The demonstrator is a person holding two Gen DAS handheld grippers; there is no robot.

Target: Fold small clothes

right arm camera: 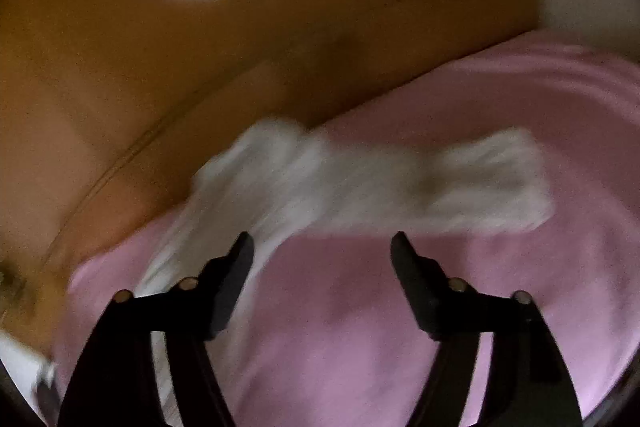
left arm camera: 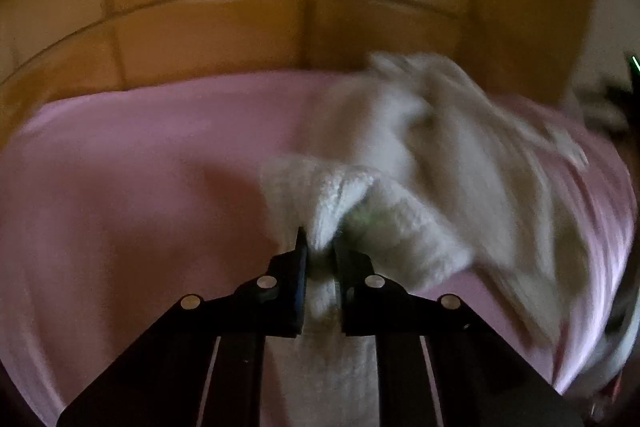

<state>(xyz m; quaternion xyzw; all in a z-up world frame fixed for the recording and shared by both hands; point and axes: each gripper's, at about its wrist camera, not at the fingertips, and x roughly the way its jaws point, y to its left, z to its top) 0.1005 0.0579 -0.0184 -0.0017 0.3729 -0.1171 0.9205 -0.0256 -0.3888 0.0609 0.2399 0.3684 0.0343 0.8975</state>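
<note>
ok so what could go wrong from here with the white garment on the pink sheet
The left tongs pinch only a small bunched corner of the fluffy white garment; a pull could slip it free. The right tongs stand open and hold nothing, so the far end may drag and wrinkle the pink sheet. The garment's far edge lies by the wooden headboard and could snag.

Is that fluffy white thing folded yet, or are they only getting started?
Nothing looks folded yet: the white garment lies rumpled and stretched across the pink sheet. In hand: the left gripper is clamped on one bunched end of it, while the right gripper hangs open and empty above the sheet. Still left: smoothing it flat and making every fold.
</note>
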